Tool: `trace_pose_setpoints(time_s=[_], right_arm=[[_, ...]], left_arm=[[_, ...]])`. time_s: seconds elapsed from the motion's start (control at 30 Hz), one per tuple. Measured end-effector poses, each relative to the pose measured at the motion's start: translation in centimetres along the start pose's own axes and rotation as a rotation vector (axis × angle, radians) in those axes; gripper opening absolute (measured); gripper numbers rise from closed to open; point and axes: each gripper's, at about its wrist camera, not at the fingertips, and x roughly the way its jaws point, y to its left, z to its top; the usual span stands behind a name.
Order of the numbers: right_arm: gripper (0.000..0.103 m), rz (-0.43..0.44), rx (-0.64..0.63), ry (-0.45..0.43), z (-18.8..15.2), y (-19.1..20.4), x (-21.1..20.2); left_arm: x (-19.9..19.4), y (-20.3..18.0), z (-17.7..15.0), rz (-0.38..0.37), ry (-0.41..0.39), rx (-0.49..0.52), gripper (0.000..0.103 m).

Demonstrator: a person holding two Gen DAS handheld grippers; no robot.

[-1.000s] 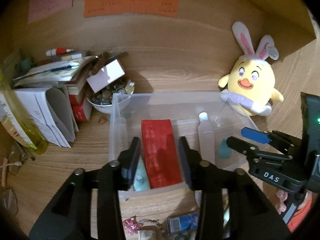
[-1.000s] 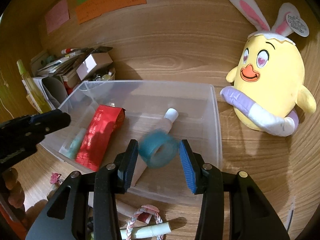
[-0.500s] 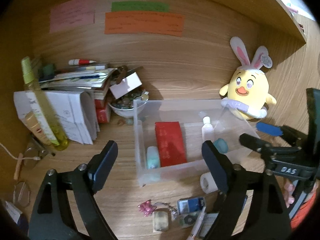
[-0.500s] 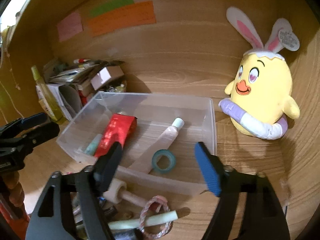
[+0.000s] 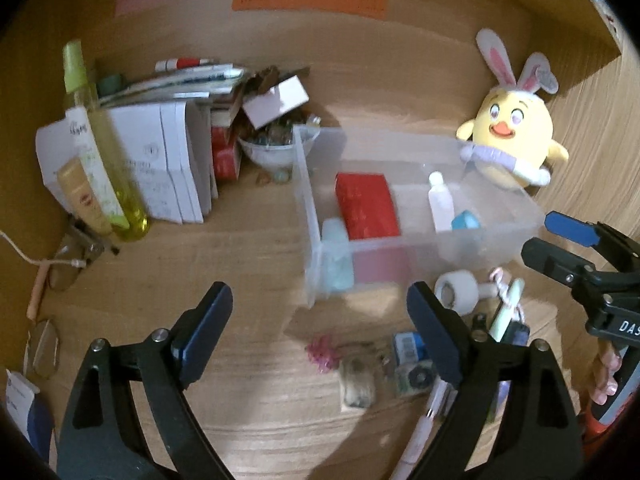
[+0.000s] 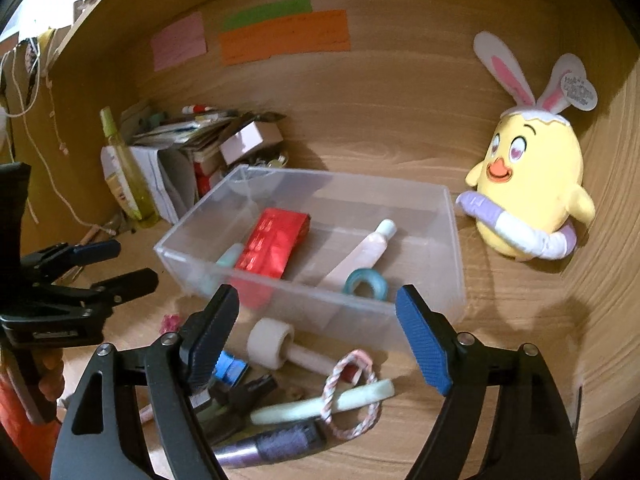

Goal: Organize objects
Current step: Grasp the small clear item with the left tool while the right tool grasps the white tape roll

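Now both jaws wide and empty, left gripper [image 5: 320, 330] and right gripper [image 6: 318, 334] before the clear box [image 6: 452, 240], teal tape roll [image 6: 366, 284] inside its near wall

plush chick [image 6: 532, 196] against back wall, right | sticky notes [image 6: 284, 36] on wall | stacked papers [image 5: 160, 152], yellow spray bottle [image 5: 100, 152] left | bowl of trinkets [image 5: 272, 148] beside papers

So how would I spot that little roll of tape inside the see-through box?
Find the clear plastic bin in the middle of the wooden desk, left of the yellow bunny-eared chick plush. Look at its front right corner, beside the pale squeeze bottle. The teal tape roll is the only ring-shaped thing inside; the white roll lies outside.
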Motion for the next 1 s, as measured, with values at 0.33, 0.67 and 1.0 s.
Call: trace_pose_setpoints(time_s=[0.33, 0.67, 1.0], right_arm=[[0.078, 0.011, -0.032, 0.032, -2.0, 1.6, 0.7], [0.055, 0.025, -0.075, 0.092, -2.7, 3.0, 2.9], [0.042, 0.04, -0.078, 0.174, -3.2, 3.8, 5.7]], left_arm=[[0.6, 0.1, -2.6, 0.009, 0.051, 0.008, 0.09], [1.0, -0.2, -4.5, -0.016, 0.102, 0.035, 0.074], [1.8, -0.9, -5.7, -0.088, 0.167, 0.049, 0.049]])
